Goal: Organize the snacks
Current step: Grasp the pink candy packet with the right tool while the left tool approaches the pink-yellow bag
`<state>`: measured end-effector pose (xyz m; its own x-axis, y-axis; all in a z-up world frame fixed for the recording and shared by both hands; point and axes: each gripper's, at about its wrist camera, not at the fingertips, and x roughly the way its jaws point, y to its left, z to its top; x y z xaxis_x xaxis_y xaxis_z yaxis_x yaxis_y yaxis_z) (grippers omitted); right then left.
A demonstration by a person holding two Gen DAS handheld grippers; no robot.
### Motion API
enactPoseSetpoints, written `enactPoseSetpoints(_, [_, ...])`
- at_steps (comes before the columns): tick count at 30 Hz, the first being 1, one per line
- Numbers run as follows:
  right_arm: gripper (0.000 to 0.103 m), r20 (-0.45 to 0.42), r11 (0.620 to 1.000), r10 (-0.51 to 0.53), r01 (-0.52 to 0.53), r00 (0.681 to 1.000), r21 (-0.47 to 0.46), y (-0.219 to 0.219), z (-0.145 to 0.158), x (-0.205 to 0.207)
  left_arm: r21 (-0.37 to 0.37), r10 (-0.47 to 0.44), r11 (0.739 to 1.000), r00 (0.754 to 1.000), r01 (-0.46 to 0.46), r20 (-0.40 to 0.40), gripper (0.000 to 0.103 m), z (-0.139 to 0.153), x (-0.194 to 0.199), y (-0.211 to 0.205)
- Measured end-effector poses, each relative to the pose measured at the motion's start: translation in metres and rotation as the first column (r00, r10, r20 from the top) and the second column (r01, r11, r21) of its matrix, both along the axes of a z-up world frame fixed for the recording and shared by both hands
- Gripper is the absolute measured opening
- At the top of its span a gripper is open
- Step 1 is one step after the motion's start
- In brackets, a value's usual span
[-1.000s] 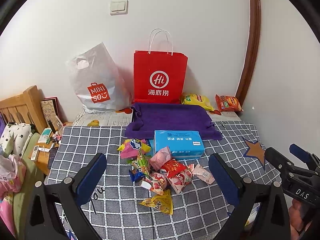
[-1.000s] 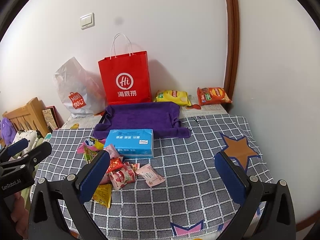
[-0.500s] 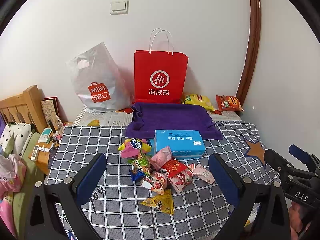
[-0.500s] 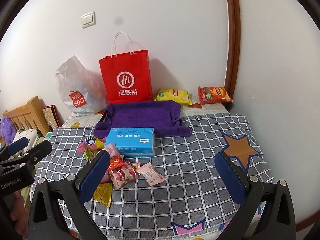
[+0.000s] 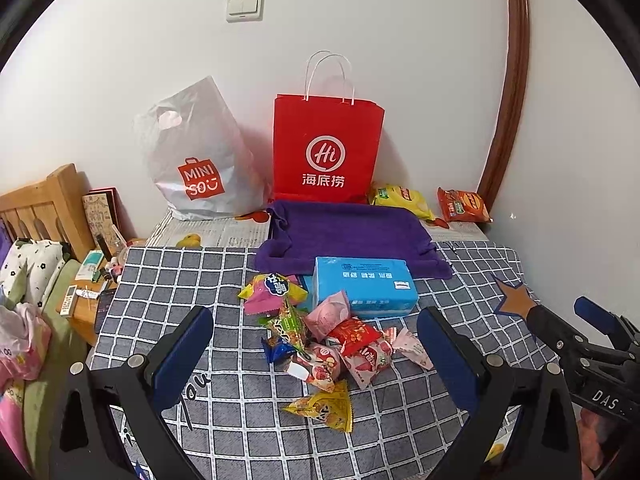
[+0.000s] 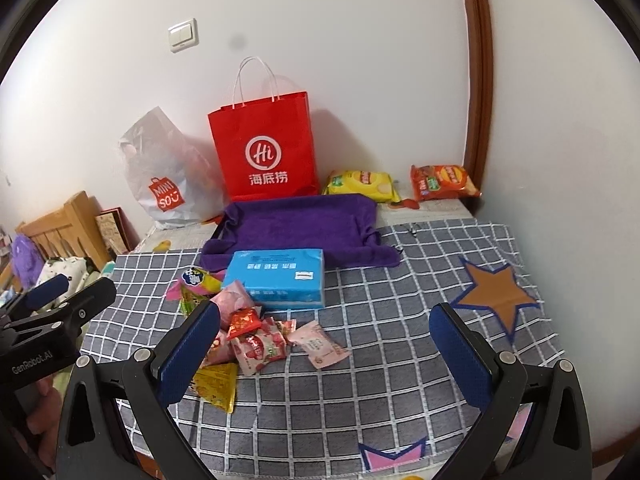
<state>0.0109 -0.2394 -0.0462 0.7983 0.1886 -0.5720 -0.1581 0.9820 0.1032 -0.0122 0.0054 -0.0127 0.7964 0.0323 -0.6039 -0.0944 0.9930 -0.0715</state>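
Grey tablecloth (image 5: 224,280) with white grid, orange star (image 6: 496,296) on the right. Far side: red paper bag (image 5: 326,148), purple towel (image 5: 348,232), yellow (image 6: 360,184) and orange chip bags (image 6: 442,180). Blue tissue pack (image 5: 362,284) behind pink, red, yellow snack packets (image 5: 328,344).

Table (image 5: 168,280) under grey grid cloth (image 6: 400,340), newspaper (image 5: 208,232) along the far edge. Snack pile (image 5: 320,344) centre, blue tissue pack (image 5: 364,288) touching it at 1 o'clock, purple towel (image 5: 348,232) at 12 behind the pack. On the newspaper at the wall: MINISO bag (image 5: 196,160) at 11, red paper bag (image 5: 326,148) at 12, yellow chip bag (image 6: 360,184) and orange chip bag (image 6: 442,180) at 1–2
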Motion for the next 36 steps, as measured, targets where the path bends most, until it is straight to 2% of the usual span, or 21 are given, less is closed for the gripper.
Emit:
enactPoseSetpoints(7, [0.103, -0.043, 0.997, -0.027, 0.024, 0.999, -0.072, 0.008, -0.022, 0.018, -0.006, 0.019, 1.0, 0.999, -0.02, -0.029, 0.102, -0.016, 0.017, 0.01])
enactPoseSetpoints(17, [0.103, -0.071, 0.99, -0.085, 0.076, 0.994, -0.117, 0.008, -0.05, 0.043, -0.027, 0.039, 0.999, 0.995, -0.042, -0.096, 0.099, -0.042, 0.047, 0.021])
enactPoseSetpoints(23, [0.103, -0.085, 0.99, -0.017, 0.005, 0.996, -0.14, 0.013, -0.068, 0.061, -0.019, 0.036, 0.999, 0.989, -0.039, -0.142, 0.099, -0.055, 0.067, 0.028])
enactPoseSetpoints(29, [0.102, -0.151, 0.995, 0.023, -0.037, 0.988, -0.088, 0.019, -0.092, 0.084, -0.032, 0.05, 0.998, 0.981, -0.057, -0.187, 0.099, -0.072, 0.086, 0.044])
enactPoseSetpoints(34, [0.102, -0.229, 0.993, 0.008, -0.035, 0.973, -0.111, 0.027, -0.112, 0.106, -0.051, 0.053, 0.997, 0.976, -0.065, -0.211, 0.099, -0.084, 0.096, 0.055])
enactPoseSetpoints(36, [0.102, -0.247, 0.996, 0.022, -0.043, 0.969, -0.083, 0.028, -0.118, 0.112, -0.063, 0.059, 0.995, 0.974, -0.074, -0.219, 0.099, -0.088, 0.099, 0.06])
